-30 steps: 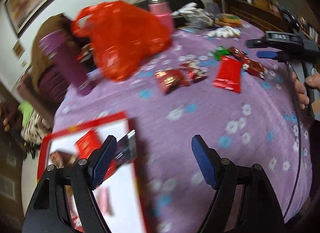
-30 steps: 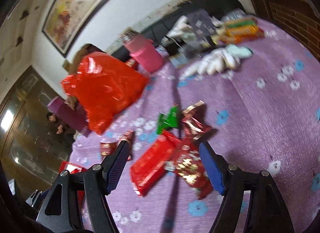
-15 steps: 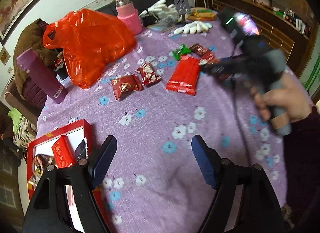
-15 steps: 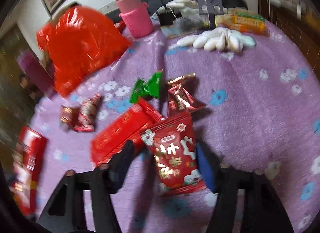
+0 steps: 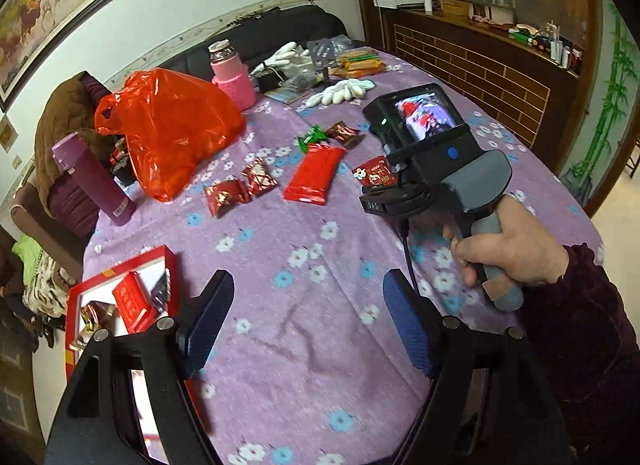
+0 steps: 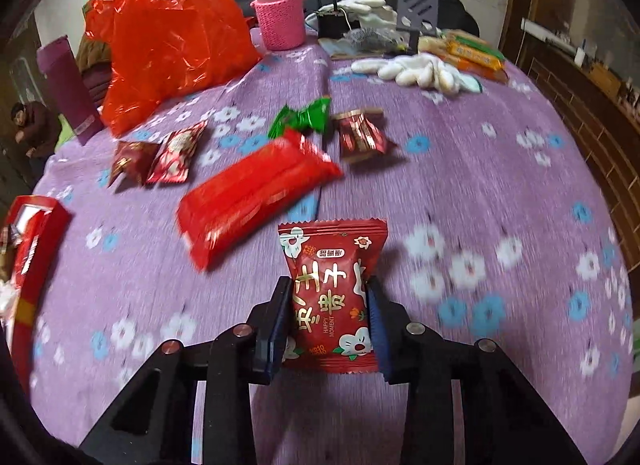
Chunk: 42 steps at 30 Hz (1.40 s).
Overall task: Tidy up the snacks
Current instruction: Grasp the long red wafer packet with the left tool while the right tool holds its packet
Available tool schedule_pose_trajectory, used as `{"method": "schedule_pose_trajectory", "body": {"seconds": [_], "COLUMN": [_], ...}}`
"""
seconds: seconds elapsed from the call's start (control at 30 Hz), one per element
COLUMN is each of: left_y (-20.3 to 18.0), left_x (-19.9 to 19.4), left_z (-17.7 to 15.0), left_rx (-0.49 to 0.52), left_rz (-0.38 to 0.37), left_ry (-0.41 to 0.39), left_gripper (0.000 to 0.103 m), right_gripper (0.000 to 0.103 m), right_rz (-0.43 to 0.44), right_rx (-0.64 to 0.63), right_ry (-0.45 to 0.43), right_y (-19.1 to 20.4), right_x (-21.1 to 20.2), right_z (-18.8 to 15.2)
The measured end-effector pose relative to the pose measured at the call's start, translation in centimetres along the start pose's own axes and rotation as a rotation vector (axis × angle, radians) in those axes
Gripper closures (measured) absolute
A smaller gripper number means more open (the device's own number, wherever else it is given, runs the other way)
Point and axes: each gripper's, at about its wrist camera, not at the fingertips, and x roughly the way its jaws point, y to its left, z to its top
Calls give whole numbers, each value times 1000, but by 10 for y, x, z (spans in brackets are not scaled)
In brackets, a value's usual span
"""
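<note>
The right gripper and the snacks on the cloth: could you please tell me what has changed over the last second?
The right gripper was open above the pile a second ago; it has closed on the red flowered snack packet and lifted it off the long red pack. The left gripper swung away from the red box and is open and empty. The other snacks and the orange bag stayed put.
</note>
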Motion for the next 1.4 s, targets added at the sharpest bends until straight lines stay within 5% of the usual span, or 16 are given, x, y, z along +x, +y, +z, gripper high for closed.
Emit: {"method": "schedule_pose_trajectory", "body": {"seconds": [0.3, 0.53, 0.8, 1.07, 1.4], "left_y": [1, 19, 55, 80, 86], "left_x": [14, 47, 77, 127, 194], "left_z": [4, 28, 61, 70, 63], "left_rx": [14, 63, -8, -148, -157], "left_rz": [-3, 46, 44, 1, -24], "left_ry": [43, 63, 20, 14, 54], "left_gripper": [26, 26, 26, 26, 26], "right_gripper": [67, 67, 67, 67, 67], "right_rz": [306, 546, 639, 606, 682], "right_rx": [244, 443, 609, 570, 595], "right_ry": [54, -78, -210, -157, -115], "right_y": [-51, -89, -107, -103, -110], "right_x": [-13, -25, 6, 30, 36], "right_z": [-6, 28, 47, 48, 51]}}
